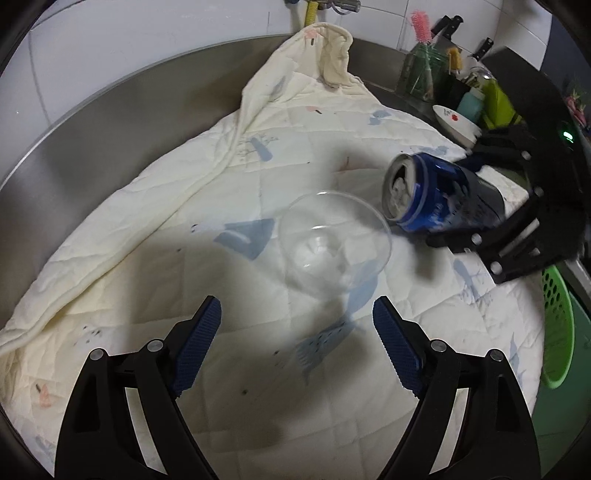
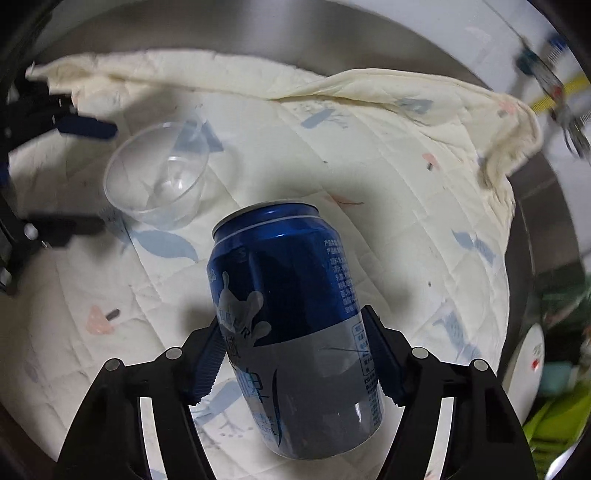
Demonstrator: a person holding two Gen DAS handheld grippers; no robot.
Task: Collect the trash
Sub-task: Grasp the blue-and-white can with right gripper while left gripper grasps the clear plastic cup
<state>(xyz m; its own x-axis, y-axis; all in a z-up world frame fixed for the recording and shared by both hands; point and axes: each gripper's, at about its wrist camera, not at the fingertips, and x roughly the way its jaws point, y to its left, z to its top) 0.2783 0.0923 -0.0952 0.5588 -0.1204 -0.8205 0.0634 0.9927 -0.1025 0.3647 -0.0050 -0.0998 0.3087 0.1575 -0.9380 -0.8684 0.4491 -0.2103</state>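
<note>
Can (image 2: 295, 325), blue and grey, lies on its side on the cream quilted cloth (image 1: 258, 406), open end facing the clear plastic cup (image 1: 334, 242) just to its left in the left wrist view. Top is torn open, something pale crumpled inside. Right gripper (image 2: 297, 354) has it: both blue pads press the can's grey lower half, one on each side, so it's pinching the can. Whether the can is lifted off the cloth or resting on it, can't tell. Left gripper (image 1: 297, 345) hangs over the cloth on the near side of the cup, fingers spread wide, nothing between them, not touching the cup. Cup is tipped over, mouth toward the camera, empty as far as it shows. Cloth covers a steel counter (image 1: 92, 155), bunched up along the far edge. Far right: white dish (image 1: 456, 123) with a red mark, green perforated basket (image 1: 557, 328), utensil holder with a pink brush (image 1: 421, 26).
</note>
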